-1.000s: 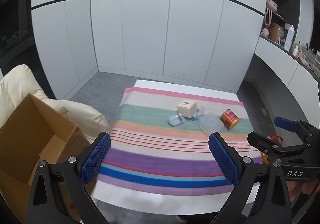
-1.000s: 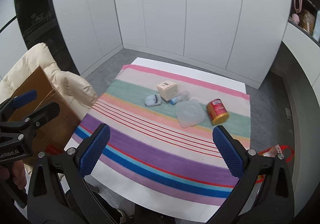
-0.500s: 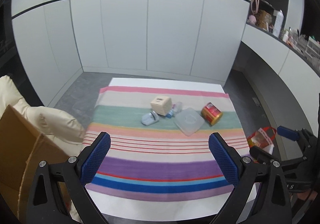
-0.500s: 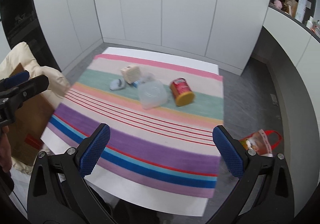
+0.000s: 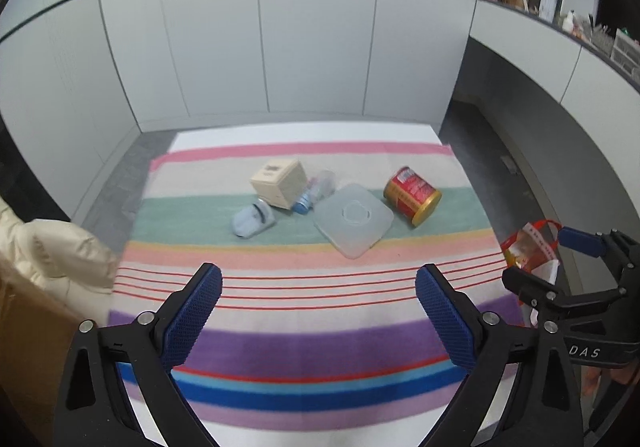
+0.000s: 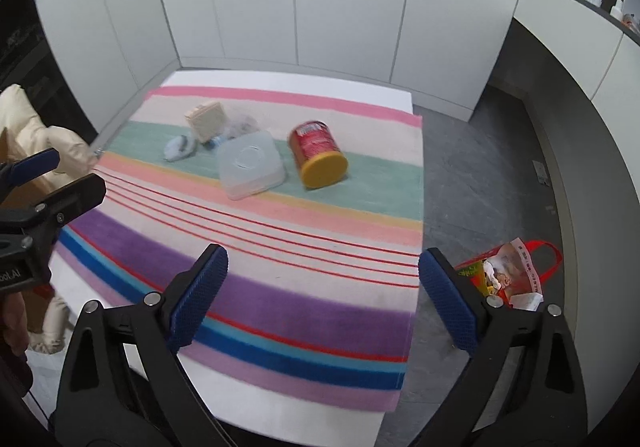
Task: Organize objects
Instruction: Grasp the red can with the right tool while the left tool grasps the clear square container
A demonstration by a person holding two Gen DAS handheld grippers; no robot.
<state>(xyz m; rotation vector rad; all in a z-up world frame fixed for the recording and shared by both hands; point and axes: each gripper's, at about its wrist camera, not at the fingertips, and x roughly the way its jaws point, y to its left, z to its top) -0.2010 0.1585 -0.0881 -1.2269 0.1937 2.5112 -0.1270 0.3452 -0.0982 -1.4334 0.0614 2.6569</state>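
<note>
Over the striped cloth (image 5: 320,351), both claws gape, apparently empty.

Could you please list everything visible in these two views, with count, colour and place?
striped cloth: one, multicoloured, spread over the white table
cube box: one, cream, on the cloth's far half
small bottle: one, clear with blue cap, lying beside the cube box
blue item: one, pale blue, near side of the cube box; too blurred to name
square lid: one, translucent, flat, middle of the group
can: one, red with yellow end, lying on its side, right of the lid
bag: one, red and clear, on the floor right of the table
cardboard box: one, brown, left of the table
padded jacket: one, cream, over the box
left gripper: black with blue pads, open, empty
right gripper: same, open, empty
</note>
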